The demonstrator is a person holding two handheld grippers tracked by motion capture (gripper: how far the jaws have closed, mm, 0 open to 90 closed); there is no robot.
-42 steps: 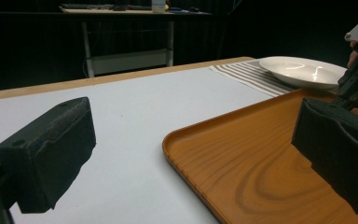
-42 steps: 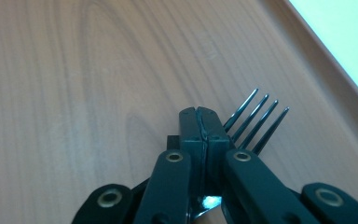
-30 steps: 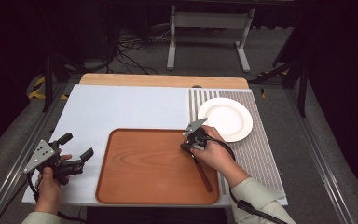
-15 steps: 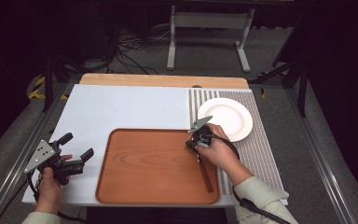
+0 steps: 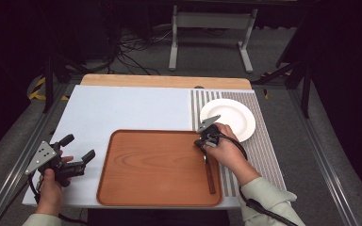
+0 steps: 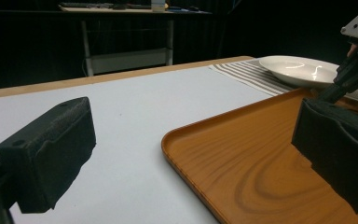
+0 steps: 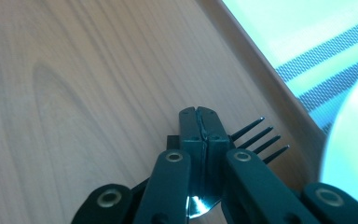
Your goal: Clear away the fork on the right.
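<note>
Two grippers are in play. The right gripper [image 5: 202,141], at centre-right of the high view, has its jaws pressed together on a fork [image 7: 256,138] near the neck, the four tines sticking out to the right of the jaw tips in the right gripper view, a glint of metal below them. In the high view the fork's dark handle [image 5: 210,176] runs down toward the lower right corner of the wooden tray [image 5: 146,165], seemingly resting on it. The left gripper [image 5: 78,165], lower left of the high view, hovers over the pale table [image 5: 122,108] beside the tray with jaws spread and nothing between them. White plate [image 5: 235,117] sits on the striped mat [image 5: 264,150], upper right of the tray. Risks, as judged: the grip is narrow and near one end, so the long handle could pivot or slip out when lifted; tines could catch the tray's raised rim or strike the plate nearby.
</note>
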